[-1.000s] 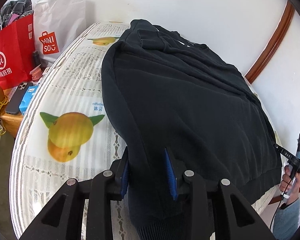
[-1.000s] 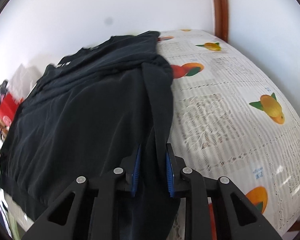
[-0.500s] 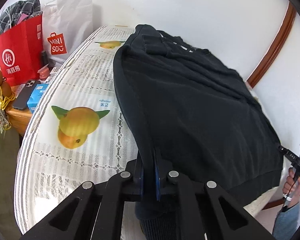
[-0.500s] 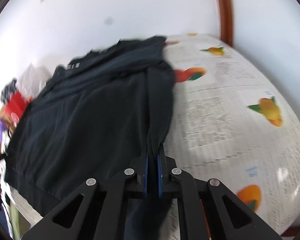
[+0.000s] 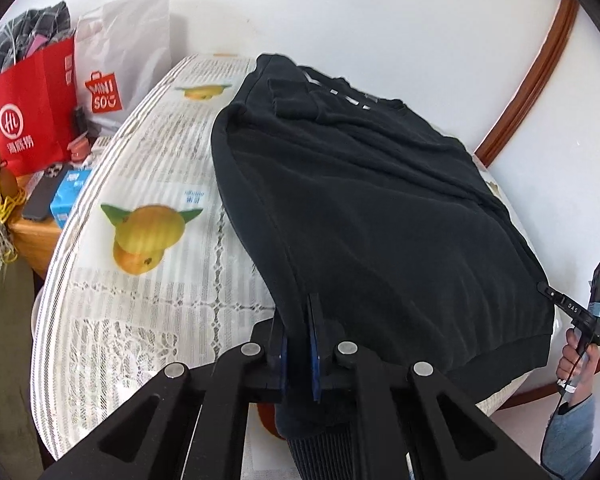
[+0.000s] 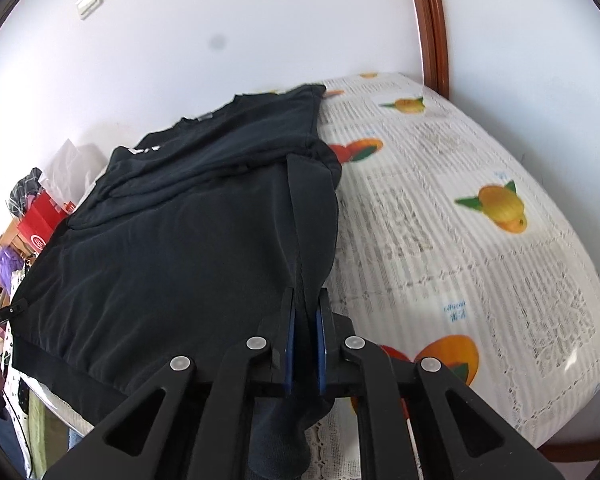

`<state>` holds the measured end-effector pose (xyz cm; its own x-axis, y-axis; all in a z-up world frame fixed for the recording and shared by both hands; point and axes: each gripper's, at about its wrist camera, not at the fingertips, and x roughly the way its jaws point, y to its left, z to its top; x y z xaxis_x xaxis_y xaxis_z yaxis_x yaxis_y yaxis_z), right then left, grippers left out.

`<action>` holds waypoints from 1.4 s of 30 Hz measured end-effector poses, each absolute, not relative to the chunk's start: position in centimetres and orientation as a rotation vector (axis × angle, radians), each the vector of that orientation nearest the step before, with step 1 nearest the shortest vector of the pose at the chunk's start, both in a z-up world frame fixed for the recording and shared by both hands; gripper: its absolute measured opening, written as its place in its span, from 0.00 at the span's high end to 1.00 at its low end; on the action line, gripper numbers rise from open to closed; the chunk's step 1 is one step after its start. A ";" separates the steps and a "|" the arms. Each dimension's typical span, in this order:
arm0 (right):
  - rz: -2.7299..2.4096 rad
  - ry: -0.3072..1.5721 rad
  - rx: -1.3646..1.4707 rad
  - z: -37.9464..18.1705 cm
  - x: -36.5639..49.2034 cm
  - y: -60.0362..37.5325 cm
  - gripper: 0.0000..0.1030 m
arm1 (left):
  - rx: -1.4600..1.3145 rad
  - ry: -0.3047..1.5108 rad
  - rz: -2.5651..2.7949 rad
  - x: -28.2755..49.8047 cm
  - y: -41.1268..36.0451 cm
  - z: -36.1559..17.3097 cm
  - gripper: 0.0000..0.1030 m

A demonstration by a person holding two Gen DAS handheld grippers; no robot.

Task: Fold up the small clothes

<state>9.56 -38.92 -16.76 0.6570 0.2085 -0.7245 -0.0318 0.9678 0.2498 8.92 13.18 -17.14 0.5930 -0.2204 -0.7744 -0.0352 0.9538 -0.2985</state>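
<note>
Sweatshirt lies spread ahead of both claws on the bed. My left gripper has just clamped its hem corner; right gripper, easing slightly, pinches the other. Ready to fold.

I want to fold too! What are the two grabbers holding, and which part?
Both hold the black sweatshirt. The left gripper pinches its left edge near the hem, the right gripper its right edge near the hem.
</note>
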 end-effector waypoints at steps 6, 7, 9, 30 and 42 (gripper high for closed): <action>0.112 0.897 0.243 -18.4 10.1 -39.3 0.73 | -0.271 0.970 -0.069 9.6 13.9 -18.7 0.82; 0.113 0.903 0.250 -18.7 10.5 -39.3 0.68 | -0.267 0.973 -0.059 9.9 13.9 -18.8 0.80; 0.118 0.893 0.258 -18.9 10.9 -39.2 0.66 | -0.271 0.980 -0.044 10.7 14.3 -19.1 0.77; 0.220 0.731 0.314 -12.9 13.3 -38.1 0.93 | -0.268 0.796 -0.146 12.4 13.7 -13.1 0.92; 0.220 0.661 0.401 -8.1 21.5 -37.4 0.93 | -0.238 0.732 -0.083 21.1 14.0 -9.5 0.92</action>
<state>21.53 -37.39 -8.06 0.7700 0.3223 -0.5507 -0.0710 0.9009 0.4281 21.09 14.01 -9.50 0.7421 -0.1575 -0.6515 -0.0082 0.9698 -0.2438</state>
